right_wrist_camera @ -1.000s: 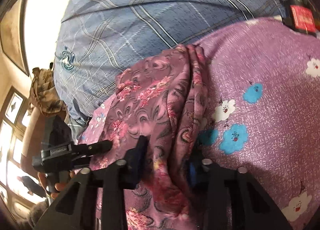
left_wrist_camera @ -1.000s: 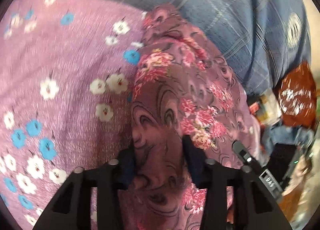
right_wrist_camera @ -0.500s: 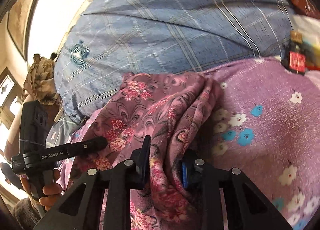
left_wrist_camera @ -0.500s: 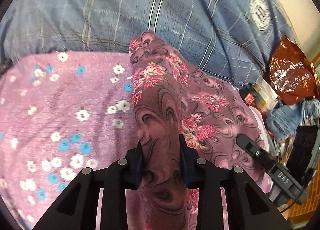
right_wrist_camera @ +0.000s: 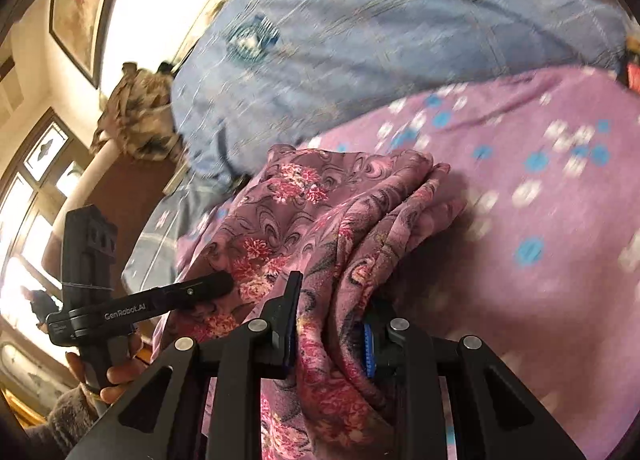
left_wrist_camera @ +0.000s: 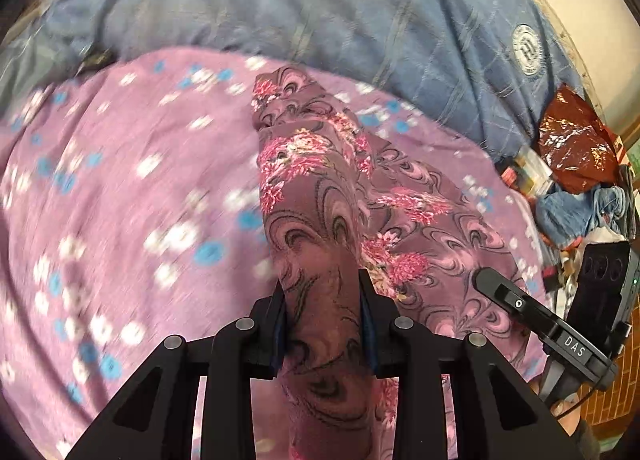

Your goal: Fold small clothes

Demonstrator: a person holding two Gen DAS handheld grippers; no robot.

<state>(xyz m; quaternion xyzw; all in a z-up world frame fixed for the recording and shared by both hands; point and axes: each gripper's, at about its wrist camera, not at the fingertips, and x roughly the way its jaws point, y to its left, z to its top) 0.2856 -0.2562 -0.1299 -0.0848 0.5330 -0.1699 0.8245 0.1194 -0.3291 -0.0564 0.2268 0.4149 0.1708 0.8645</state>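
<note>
The garment is a mauve cloth with pink flowers and dark swirls [left_wrist_camera: 320, 188], bunched in folds and lifted off the purple flowered bedsheet [left_wrist_camera: 120, 188]. My left gripper [left_wrist_camera: 323, 324] is shut on one gathered end of it. My right gripper [right_wrist_camera: 330, 324] is shut on another gathered end of the garment [right_wrist_camera: 320, 220]. The cloth hangs stretched between the two grippers, which are close side by side. The right gripper's finger shows in the left wrist view [left_wrist_camera: 520, 306], and the left gripper shows in the right wrist view [right_wrist_camera: 132, 308], held by a hand.
A blue checked quilt [left_wrist_camera: 320, 0] lies bunched along the far side of the sheet. A red-brown plastic bag [left_wrist_camera: 572, 148] and blue clothes [left_wrist_camera: 576, 212] sit at the right. A window and a framed picture [right_wrist_camera: 80, 12] are at the left of the right wrist view.
Both grippers have lifted and pulled back with the garment, so more of the sheet and quilt shows. The cloth has risen off the sheet. Both grips have stayed shut.
</note>
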